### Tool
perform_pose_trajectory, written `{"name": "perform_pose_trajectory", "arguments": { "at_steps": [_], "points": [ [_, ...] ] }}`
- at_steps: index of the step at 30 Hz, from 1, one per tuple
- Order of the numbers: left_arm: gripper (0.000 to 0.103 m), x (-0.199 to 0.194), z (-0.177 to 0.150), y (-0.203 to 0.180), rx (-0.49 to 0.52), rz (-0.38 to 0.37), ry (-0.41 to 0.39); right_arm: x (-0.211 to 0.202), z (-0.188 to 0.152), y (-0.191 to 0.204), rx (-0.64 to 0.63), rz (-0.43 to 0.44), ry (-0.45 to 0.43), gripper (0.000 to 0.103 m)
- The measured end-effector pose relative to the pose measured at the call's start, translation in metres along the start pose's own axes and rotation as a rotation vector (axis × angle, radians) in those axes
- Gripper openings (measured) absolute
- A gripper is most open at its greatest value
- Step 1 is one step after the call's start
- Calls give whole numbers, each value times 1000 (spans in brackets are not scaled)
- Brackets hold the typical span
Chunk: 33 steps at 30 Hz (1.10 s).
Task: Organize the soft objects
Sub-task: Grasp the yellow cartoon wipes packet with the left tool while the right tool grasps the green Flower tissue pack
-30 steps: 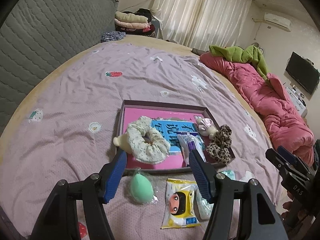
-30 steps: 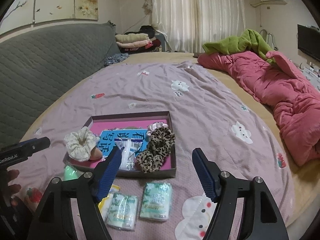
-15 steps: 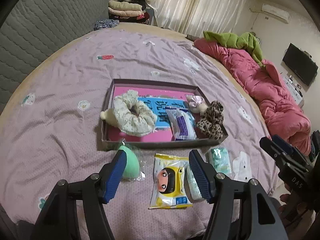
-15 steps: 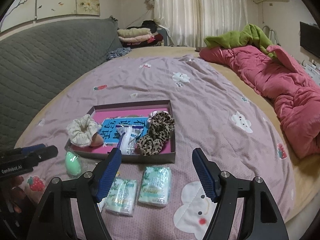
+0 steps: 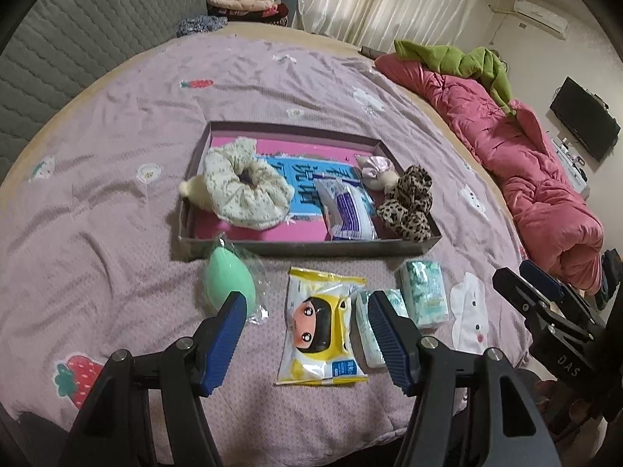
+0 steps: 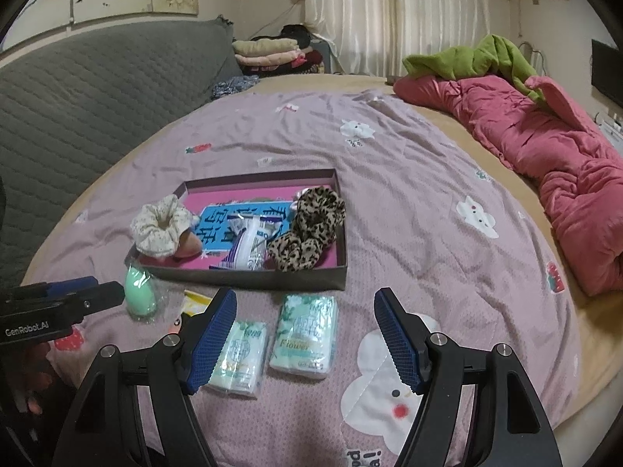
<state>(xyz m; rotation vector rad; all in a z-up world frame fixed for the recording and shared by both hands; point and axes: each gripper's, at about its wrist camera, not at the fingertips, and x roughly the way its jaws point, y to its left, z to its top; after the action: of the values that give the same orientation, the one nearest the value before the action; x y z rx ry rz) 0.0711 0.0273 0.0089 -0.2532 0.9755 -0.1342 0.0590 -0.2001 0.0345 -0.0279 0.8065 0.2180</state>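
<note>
A shallow box (image 5: pixel 307 250) (image 6: pixel 249 278) with a pink floor lies on the bed. Inside it are a cream floral scrunchie (image 5: pixel 245 188) (image 6: pixel 161 225), a leopard scrunchie (image 5: pixel 409 202) (image 6: pixel 311 225), a small pink scrunchie (image 5: pixel 372 167) and a clear wipes pack (image 5: pixel 346 214) (image 6: pixel 249 245). In front of the box lie a green sponge egg in plastic (image 5: pixel 229 284) (image 6: pixel 140 295), a yellow cartoon packet (image 5: pixel 321 327) and two tissue packs (image 6: pixel 305 334) (image 6: pixel 237 354). My left gripper (image 5: pixel 307 344) hovers open above the yellow packet. My right gripper (image 6: pixel 305 344) hangs open over the tissue packs, empty.
A lilac bedspread (image 5: pixel 117 124) covers the bed. A pink quilt (image 6: pixel 545 148) with a green garment (image 6: pixel 479 58) lies along the right side. A grey padded headboard (image 6: pixel 78 93) and folded clothes (image 6: pixel 268 52) stand at the back. The bed's front edge is close below the grippers.
Both grippers have pulled back and risen from the box, so the packets in front of it have come into fuller view. Jaws stay open; nothing was picked up.
</note>
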Motion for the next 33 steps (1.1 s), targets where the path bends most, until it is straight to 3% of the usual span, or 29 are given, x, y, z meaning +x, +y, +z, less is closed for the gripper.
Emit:
{"name": "perform_pose_trajectory", "arguments": {
  "at_steps": [33],
  "points": [
    [64, 61, -34, -11, 28, -24, 216, 40, -23, -4, 13, 20, 120, 75]
  ]
}}
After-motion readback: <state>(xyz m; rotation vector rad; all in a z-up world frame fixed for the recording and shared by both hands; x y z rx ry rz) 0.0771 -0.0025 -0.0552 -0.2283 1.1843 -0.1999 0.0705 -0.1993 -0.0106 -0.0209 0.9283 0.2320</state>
